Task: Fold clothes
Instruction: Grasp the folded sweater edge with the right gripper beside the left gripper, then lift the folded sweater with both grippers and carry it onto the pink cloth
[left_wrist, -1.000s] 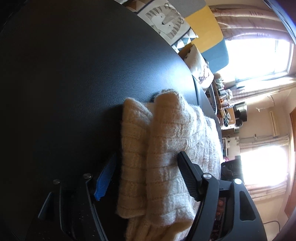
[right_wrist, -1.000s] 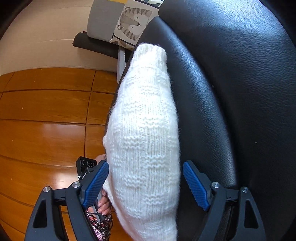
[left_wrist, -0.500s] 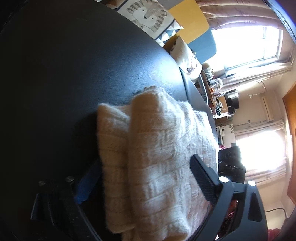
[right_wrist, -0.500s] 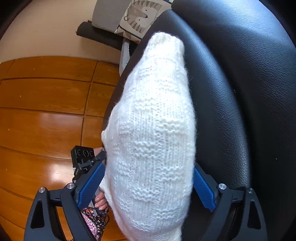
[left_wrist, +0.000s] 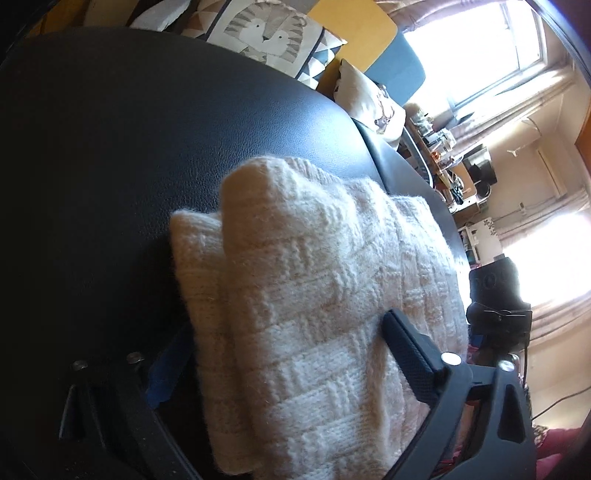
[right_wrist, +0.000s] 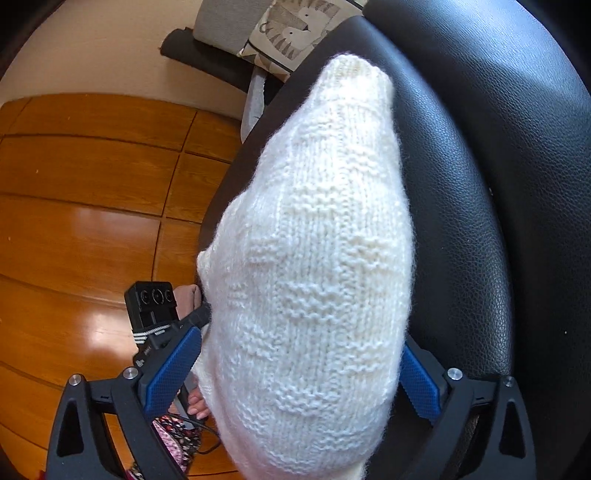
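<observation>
Fuzzy cream basketweave-knit sweater (left_wrist: 314, 295), folded, on pebbled black leather seat (left_wrist: 110, 147)

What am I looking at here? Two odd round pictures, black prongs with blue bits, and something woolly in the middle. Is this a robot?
No robot: a person holds a two-fingered gripper in each hand, and a wide-angle camera on each looks along its fingers. One picture is from the left gripper, the other from the right gripper. The blue bits are the finger pads. Both straddle a folded cream knitted sweater lying on a black leather seat, near its edge over the wooden floor. The left jaws are closing around the sweater. Whether the right pads are squeezing it, I cannot tell.
</observation>
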